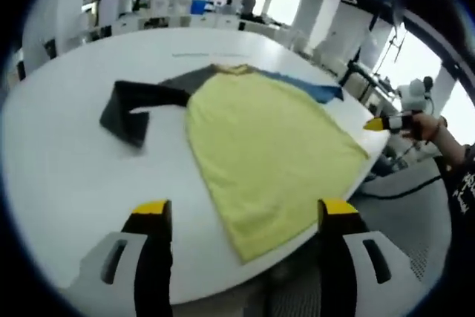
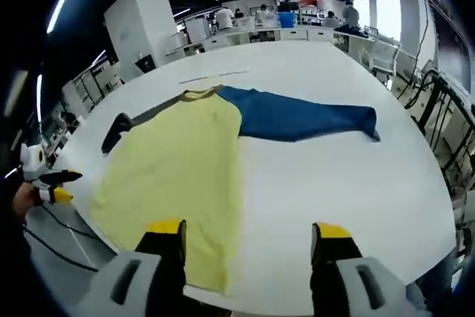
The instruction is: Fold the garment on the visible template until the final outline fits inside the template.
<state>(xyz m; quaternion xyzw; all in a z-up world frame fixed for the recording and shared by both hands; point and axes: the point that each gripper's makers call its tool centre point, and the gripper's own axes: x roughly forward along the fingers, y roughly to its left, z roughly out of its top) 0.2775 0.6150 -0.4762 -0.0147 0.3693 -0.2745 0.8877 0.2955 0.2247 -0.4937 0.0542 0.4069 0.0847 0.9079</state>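
Note:
A long-sleeved shirt lies flat on the white table (image 1: pixel 59 176). Its body is yellow (image 1: pixel 260 146), one sleeve is dark grey (image 1: pixel 133 105) and bent back on itself, the other is blue (image 1: pixel 315 90). My left gripper (image 1: pixel 245 213) hovers open over the shirt's hem at the table's near edge, holding nothing. In the right gripper view the yellow body (image 2: pixel 178 161) lies left of centre, the blue sleeve (image 2: pixel 304 120) stretches right and the grey sleeve (image 2: pixel 122 128) sits far left. My right gripper (image 2: pixel 249 231) is open above the table (image 2: pixel 356 183) beside the hem.
A thin dark line (image 2: pixel 211 76) marks the table beyond the collar. A hand holds the right gripper (image 1: pixel 382 124) off the table's right edge, and the left gripper (image 2: pixel 52 176) shows off the left edge. Desks, pillars and several people stand far behind. Cables lie on the floor.

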